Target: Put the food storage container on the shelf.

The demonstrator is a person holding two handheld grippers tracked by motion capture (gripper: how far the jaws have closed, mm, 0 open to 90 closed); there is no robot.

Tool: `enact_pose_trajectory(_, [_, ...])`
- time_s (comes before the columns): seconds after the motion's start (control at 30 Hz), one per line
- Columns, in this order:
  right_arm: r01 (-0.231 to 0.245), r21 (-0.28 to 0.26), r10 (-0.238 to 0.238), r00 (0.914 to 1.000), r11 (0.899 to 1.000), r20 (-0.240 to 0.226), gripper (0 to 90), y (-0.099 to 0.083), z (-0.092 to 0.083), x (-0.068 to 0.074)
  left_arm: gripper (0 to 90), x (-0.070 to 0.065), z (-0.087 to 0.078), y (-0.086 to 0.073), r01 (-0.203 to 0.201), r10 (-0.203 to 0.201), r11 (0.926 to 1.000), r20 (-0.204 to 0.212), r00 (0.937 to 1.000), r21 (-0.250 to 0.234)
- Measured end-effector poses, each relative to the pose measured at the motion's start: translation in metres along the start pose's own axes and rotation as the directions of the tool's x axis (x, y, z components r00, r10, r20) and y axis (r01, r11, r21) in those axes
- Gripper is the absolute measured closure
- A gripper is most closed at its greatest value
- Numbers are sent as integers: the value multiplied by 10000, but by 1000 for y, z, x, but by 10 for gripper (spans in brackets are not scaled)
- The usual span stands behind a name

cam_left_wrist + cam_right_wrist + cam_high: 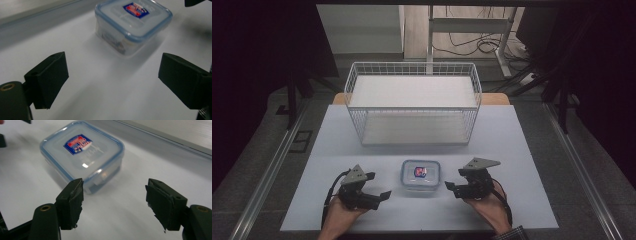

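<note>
A clear square food box [420, 176] with a blue-rimmed lid and a red and blue label sits near the front middle of the white table [512, 150]. My left gripper [379, 186] is just left of it, pointing at it, open and empty. My right gripper [453, 180] is just right of it, also open and empty. In the left gripper view the box [132, 22] lies ahead of the spread jaws of my left gripper [113, 75], apart from them. In the right gripper view the box [82, 155] sits close in front of my right gripper [113, 197], near its left pad [71, 200].
A white wire basket [412, 102] with a white floor stands at the back middle of the table. Metal rails run along the floor on both sides. Cables and a desk frame [472, 25] lie beyond the table's far edge.
</note>
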State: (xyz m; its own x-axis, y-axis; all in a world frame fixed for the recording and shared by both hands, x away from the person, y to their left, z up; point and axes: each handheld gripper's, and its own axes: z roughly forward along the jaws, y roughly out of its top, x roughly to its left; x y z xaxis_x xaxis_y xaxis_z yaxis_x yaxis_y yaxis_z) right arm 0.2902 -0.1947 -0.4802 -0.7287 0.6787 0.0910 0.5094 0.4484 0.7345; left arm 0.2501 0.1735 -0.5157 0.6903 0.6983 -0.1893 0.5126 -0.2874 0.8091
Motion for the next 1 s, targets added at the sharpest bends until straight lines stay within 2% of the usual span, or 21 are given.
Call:
enact_pose_trajectory(0.2, [-59, -101, 54, 9991, 9999, -432, 276, 15, 13, 4, 68, 5, 22, 28, 24, -16, 9999, 558, 9984, -138])
enact_pose_trajectory(0.3, [-255, -212, 238, 9970, 9995, -740, 234, 23, 23, 5, 58, 6, 35, 43, -108, 110, 9999, 636, 9979, -50])
enact_pose_trajectory(0.4, [-363, -95, 353, 9948, 9993, -958, 170, 29, 35, 6, 55, 10, 51, 51, -19, 11, 9999, 839, 9965, 100])
enact_pose_trajectory(0.47, [-397, 139, 410, 9930, 9991, -1105, 140, 30, 44, 7, 51, 12, 61, 50, 89, -122, 9995, 1033, 9946, 317])
enact_pose_trajectory(0.57, [-465, 418, 510, 9924, 9980, -1121, 121, 29, 57, 7, 47, 13, 74, 45, 41, -146, 9965, 1242, 9921, 840])
enact_pose_trajectory(0.63, [-585, 614, 657, 9904, 9964, -1219, 109, 26, 62, 6, 49, 14, 78, 41, 550, -684, 9954, 1791, 9815, 786])
enact_pose_trajectory(0.7, [-1003, 764, 1115, 9808, 9920, -1602, 121, 24, 63, 4, 76, 12, 78, 39, 482, -683, 9942, 2183, 9735, 958])
enact_pose_trajectory(0.73, [-1031, 867, 1171, 9775, 9909, -1757, 129, 23, 63, 3, 91, 9, 78, 39, 477, -701, 9937, 2300, 9707, 1017])
enact_pose_trajectory(0.77, [-1068, 935, 1231, 9737, 9899, -1917, 130, 21, 63, 4, 97, 7, 78, 39, 474, -713, 9927, 2231, 9722, 1107])
enact_pose_trajectory(0.87, [-908, 1028, 1093, 9753, 9906, -1919, 164, 17, 59, 8, 122, 0, 71, 37, 229, -469, 9918, 1923, 9802, 1255])
enact_pose_trajectory(0.93, [-774, 1063, 968, 9767, 9913, -1915, 210, 14, 54, 9, 187, -4, 65, 33, 377, -626, 9906, 1908, 9796, 1316])
enact_pose_trajectory(1.0, [-810, 981, 987, 9764, 9919, -1919, 274, 11, 49, 9, 250, -5, 61, 30, 342, -595, 9908, 1939, 9792, 1312])
